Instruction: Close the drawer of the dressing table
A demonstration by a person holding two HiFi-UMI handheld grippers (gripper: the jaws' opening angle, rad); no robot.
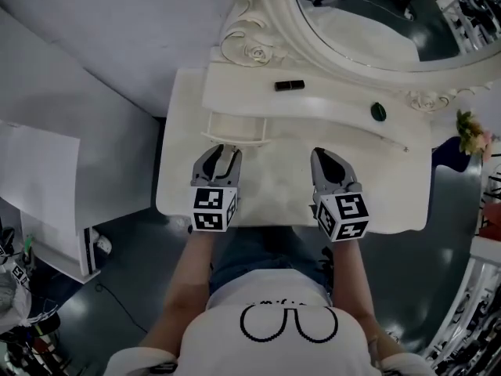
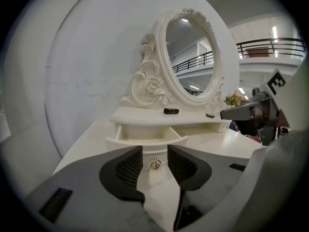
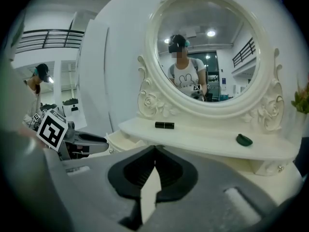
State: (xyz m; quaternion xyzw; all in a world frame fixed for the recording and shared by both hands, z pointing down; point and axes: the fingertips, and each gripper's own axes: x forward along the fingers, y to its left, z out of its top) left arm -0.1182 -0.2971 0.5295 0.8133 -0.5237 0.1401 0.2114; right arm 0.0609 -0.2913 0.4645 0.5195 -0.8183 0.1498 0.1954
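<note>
- the cream-white carved dressing table (image 1: 266, 190) fills the centre of the head view, with its oval white-framed mirror (image 1: 368, 30) at the upper right.
- the small cream drawer (image 1: 235, 128) stands pulled out of the shelf, left of centre (its inside looks bare).
- the left gripper (image 1: 221, 149) is just below the drawer front, jaws apart; in the left gripper view the drawer's little metal knob (image 2: 154, 163) shows in the gap, untouched by the pads.
- the right gripper (image 1: 325, 157), at centre right, has its jaws together with nothing between them.
- a black tube (image 1: 290, 85) and a dark green oval thing (image 1: 379, 112) lie on the shelf.
</note>
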